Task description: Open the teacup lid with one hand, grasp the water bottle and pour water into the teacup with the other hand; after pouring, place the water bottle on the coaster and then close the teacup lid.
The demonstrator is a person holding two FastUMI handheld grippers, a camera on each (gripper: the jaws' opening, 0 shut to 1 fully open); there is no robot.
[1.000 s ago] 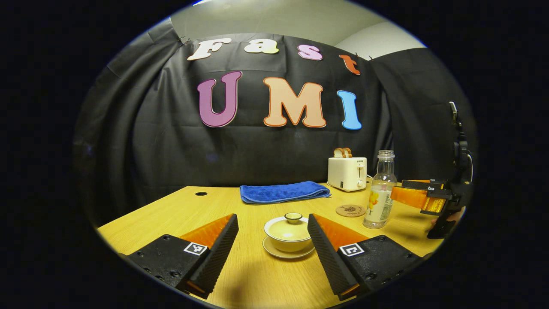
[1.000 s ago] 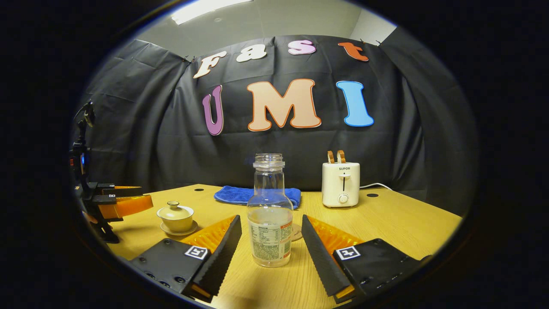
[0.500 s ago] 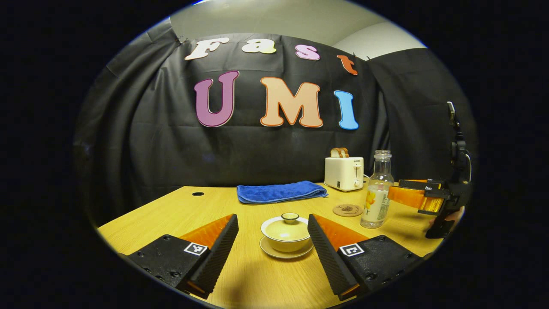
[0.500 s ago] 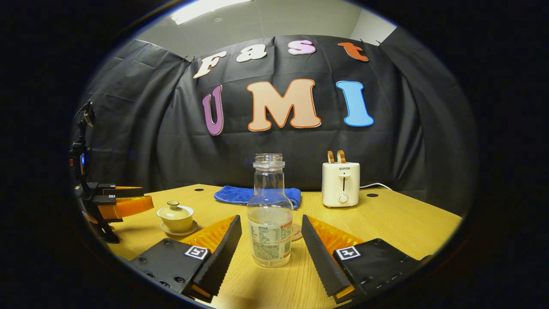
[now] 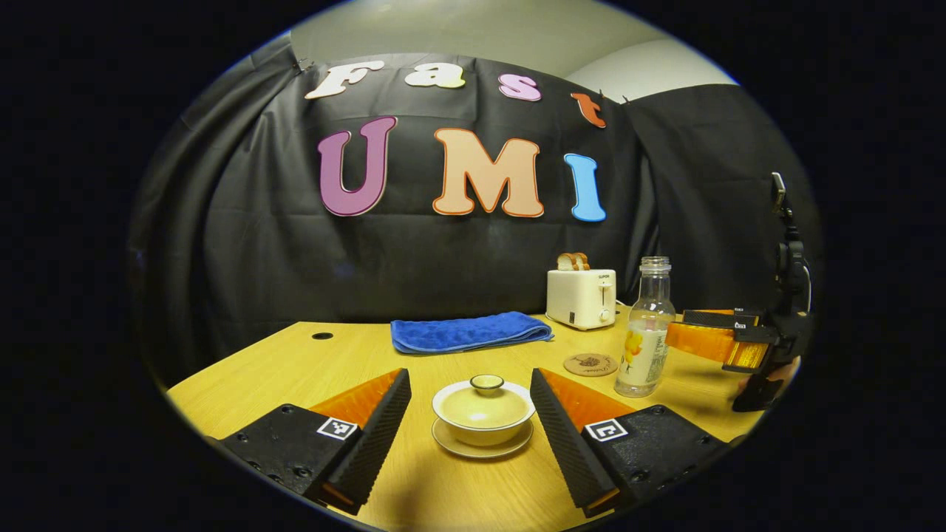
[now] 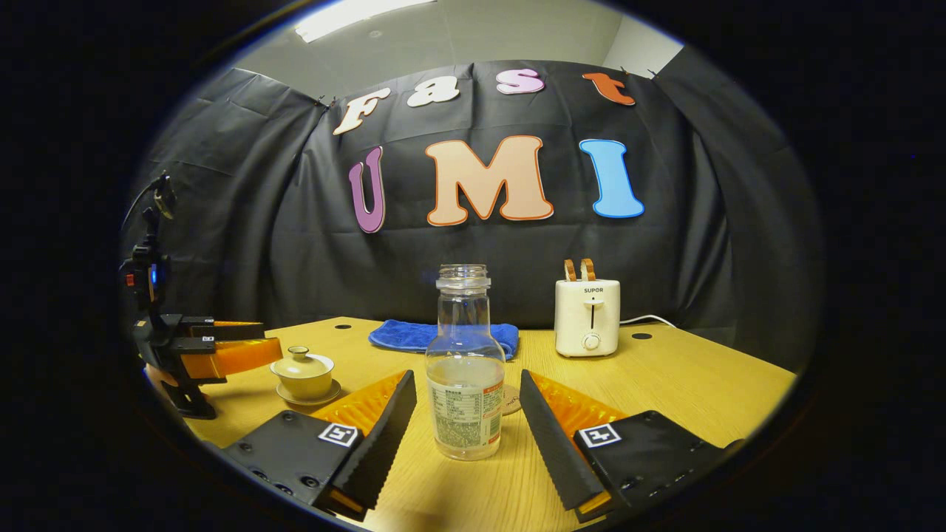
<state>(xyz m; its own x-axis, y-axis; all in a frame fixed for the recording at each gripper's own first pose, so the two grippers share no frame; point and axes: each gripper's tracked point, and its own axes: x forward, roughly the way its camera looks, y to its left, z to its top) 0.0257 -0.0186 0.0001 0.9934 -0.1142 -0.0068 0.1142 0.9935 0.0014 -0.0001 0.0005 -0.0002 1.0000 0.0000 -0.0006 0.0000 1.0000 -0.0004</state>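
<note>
Lidded teacup and open bottle on light wooden table (image 5: 295,369)

Left gripper (image 5: 469,425) spread wide around cream ceramic teacup (image 5: 483,411), lid on, on saucer. Right gripper (image 6: 467,436) spread either side of uncapped clear plastic water bottle (image 6: 465,369), half full, untouched. Beyond: round cork coaster (image 5: 590,364), blue folded towel (image 5: 469,332), white toaster (image 6: 587,316) holding toast.

A small cream ceramic teacup (image 5: 483,414) sits on its matching saucer (image 5: 482,445) on the wooden tabletop (image 5: 355,362), its domed lid with a round knob (image 5: 487,382) closed on top. To its right stands an upright clear plastic water bottle (image 6: 465,369), uncapped, labelled around its lower half and roughly half full. A round brown coaster (image 5: 590,364) lies flat just beside the bottle, between it and the teacup.
</note>
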